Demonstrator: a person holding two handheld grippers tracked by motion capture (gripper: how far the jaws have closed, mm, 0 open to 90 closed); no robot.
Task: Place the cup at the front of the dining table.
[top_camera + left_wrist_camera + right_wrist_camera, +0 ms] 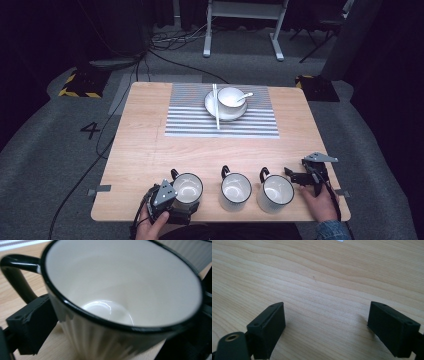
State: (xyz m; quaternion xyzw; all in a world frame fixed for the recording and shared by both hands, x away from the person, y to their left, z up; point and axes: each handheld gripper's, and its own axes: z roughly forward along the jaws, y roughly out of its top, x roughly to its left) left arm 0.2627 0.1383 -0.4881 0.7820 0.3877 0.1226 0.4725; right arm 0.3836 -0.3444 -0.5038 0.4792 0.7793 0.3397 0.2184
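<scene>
Number 4 (90, 130) on floor, left claw (186, 206) wide around unmarked mug (188, 186)

High view: fixed cam above the person's side, facing fwd and down, far enough to take in the whole table (150, 145), with the left mug (188, 187) at the near edge and the striped mat (190, 122) beyond it. Left gripper view: rides the left gripper (172, 205), v. close on that same mug (120, 290), looking down into it from just outside the rim, so mug + wood beside it are shared w/ high view. Right gripper view: low over bare tabletop (317, 277), well to the right of the mug, looking along the wood; overlap w/ high view = tabletop.
</scene>
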